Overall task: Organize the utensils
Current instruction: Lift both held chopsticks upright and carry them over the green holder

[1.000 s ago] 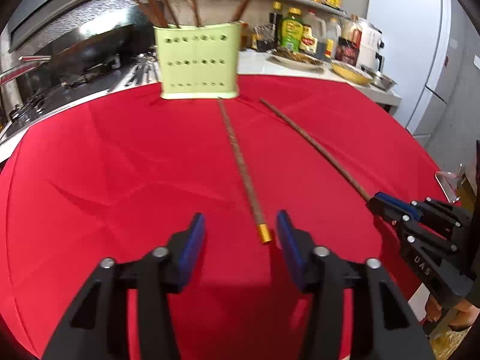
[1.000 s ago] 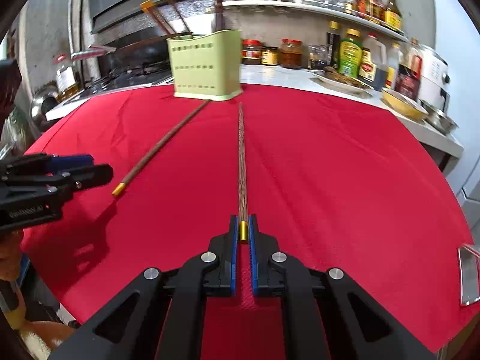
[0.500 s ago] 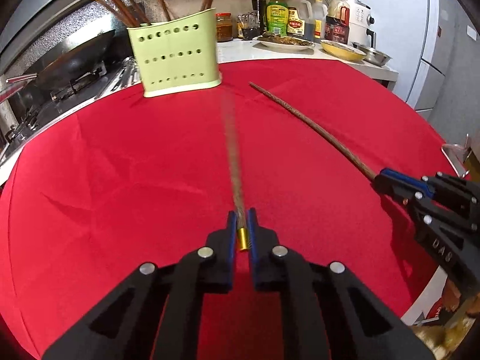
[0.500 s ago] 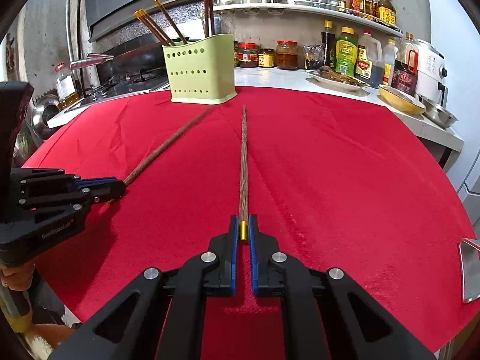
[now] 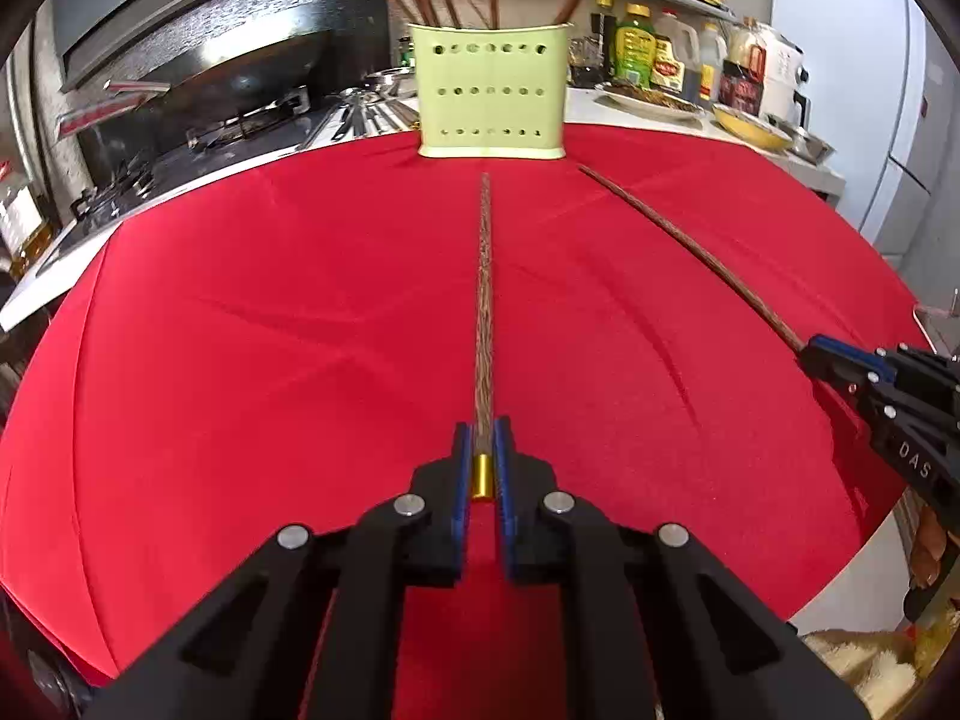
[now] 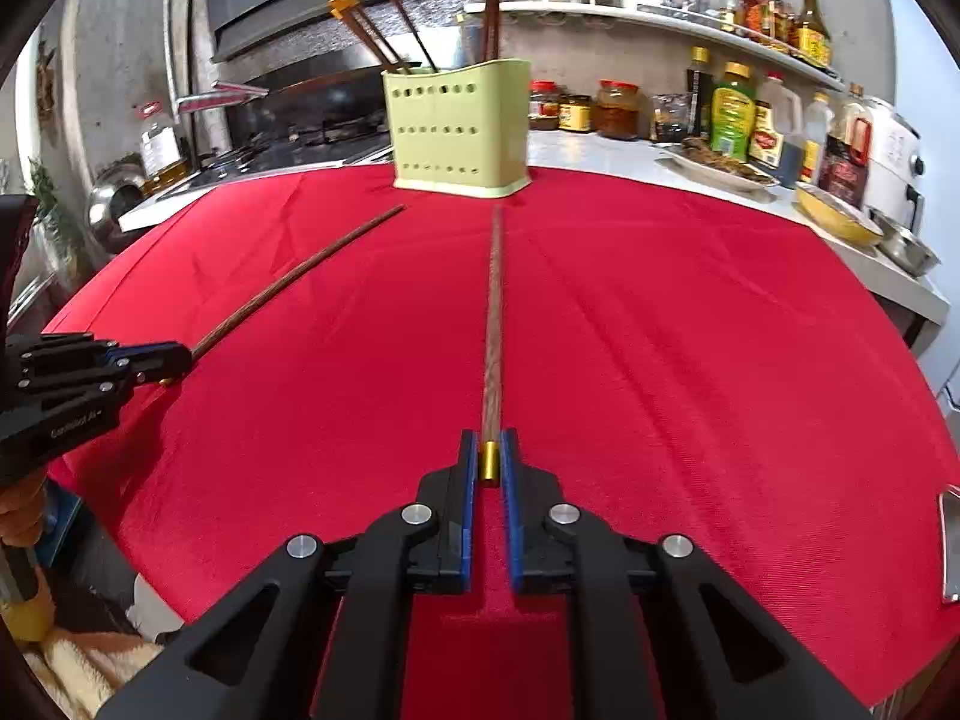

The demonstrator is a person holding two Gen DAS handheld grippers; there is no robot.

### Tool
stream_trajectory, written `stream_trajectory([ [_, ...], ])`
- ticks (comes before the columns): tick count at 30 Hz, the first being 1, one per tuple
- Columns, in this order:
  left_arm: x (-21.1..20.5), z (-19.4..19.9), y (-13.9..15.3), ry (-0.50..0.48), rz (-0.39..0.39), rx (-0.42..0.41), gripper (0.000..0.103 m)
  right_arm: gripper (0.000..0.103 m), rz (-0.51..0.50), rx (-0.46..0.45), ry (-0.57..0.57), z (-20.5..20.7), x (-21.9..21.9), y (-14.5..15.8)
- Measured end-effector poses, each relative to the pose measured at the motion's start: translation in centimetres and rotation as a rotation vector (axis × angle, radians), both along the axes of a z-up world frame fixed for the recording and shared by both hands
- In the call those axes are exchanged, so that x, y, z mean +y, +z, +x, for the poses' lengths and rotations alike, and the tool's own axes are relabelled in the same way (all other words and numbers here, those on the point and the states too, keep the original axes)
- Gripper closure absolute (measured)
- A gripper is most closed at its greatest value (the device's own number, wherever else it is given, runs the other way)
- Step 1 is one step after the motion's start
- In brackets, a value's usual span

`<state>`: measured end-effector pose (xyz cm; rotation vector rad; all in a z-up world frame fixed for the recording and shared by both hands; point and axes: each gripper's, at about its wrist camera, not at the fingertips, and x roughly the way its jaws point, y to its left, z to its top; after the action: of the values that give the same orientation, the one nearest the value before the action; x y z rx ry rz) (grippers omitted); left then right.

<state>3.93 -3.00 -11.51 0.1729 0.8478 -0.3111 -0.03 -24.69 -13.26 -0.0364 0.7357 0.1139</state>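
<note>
Each chopstick points like an arrow from the bottom middle of the frame up to the green holder [image 5: 491,91] at the top middle, the left gripper [image 5: 482,468] squeezing the gold end of one chopstick [image 5: 483,300] and the right gripper [image 6: 491,461] squeezing the other chopstick [image 6: 493,324].

Kitchen counter setup, pretty cluttered

Red cloth [image 6: 690,360] covers the table, a white counter [image 6: 600,150] sits behind it with sauce bottles [image 6: 732,114] and jars; a wall shelf [image 6: 660,12] runs above, a dark stove [image 5: 228,132] with a wok is on the left, and everything's brightly lit.
</note>
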Motion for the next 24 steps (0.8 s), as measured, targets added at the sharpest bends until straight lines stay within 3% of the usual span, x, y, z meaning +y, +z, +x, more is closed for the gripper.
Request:
stream_trajectory([
  [3,0.3,-0.5,0.0,0.002,-0.004,-0.001,0.082,0.085,-0.005,-0.004,0.006,-0.4,0.0,-0.1],
  [9,-0.8,-1.0,-0.3,-0.007,0.044,-0.036,0.081,0.086,0.001,-0.029,-0.004,-0.6,0.1,-0.3],
  [13,-1.1,-1.1,-0.4,-0.026,0.058,-0.053,0.091,0.087,0.008,-0.042,-0.010,-0.3,0.1,-0.4],
  [16,-1.3,-1.1,-0.4,-0.020,0.087,-0.069,0.096,0.095,-0.003,-0.053,-0.009,-0.4,0.3,-0.5],
  [19,-0.7,-1.1,0.1,-0.026,0.047,-0.049,0.096,0.096,0.002,-0.051,-0.013,-0.5,0.1,-0.3],
  [24,0.6,-1.8,3.3,0.003,-0.017,-0.124,0.096,0.096,0.008,-0.106,-0.020,-1.4,-0.4,2.0],
])
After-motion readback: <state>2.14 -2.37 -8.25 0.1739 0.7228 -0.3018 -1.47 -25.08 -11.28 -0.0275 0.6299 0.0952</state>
